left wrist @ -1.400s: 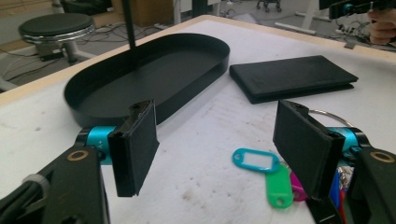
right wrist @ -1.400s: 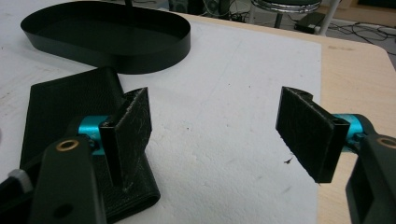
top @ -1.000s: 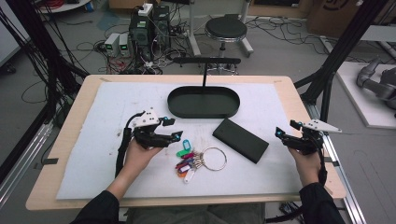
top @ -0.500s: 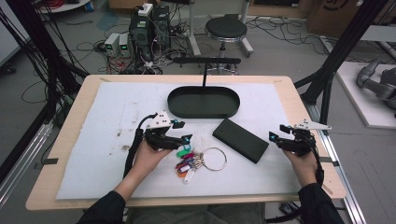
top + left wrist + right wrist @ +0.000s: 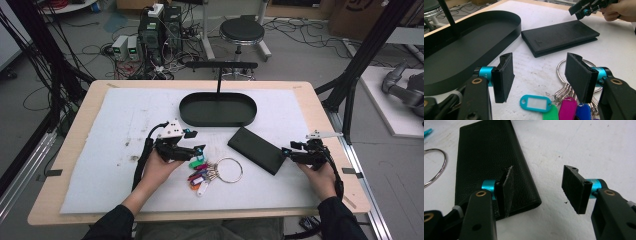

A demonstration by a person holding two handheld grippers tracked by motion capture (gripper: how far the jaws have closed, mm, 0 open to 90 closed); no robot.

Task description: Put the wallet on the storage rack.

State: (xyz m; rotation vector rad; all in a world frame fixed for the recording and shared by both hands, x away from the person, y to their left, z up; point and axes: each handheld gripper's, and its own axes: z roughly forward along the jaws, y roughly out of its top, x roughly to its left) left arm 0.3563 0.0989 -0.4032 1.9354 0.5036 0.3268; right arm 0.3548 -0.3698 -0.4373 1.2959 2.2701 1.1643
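A bunch of keys with coloured tags (image 5: pixel 199 175) on a metal ring (image 5: pixel 230 170) lies on the white mat. My left gripper (image 5: pixel 195 141) hovers open just over its far-left side. In the left gripper view the teal tag (image 5: pixel 535 103) lies low between the wide-apart pads (image 5: pixel 504 77), untouched. A black wallet (image 5: pixel 256 150) lies to the right of the keys. My right gripper (image 5: pixel 289 149) is at its right end, and its jaws have just been closing. In the right gripper view the wallet (image 5: pixel 491 160) reaches its corner under the left pad (image 5: pixel 507 190). The gripper (image 5: pixel 540 190) is still open and presses on nothing.
A black oval tray (image 5: pixel 218 109) with an upright T-shaped stand (image 5: pixel 220 67) sits at the back middle of the mat. The wooden table edge (image 5: pixel 330 125) runs close behind my right hand. Beyond the table are a stool (image 5: pixel 242 31) and cables on the floor.
My left gripper has shifted a little to the right, toward the keys. My right gripper has moved left and down to the wallet's end, and its jaws have narrowed.
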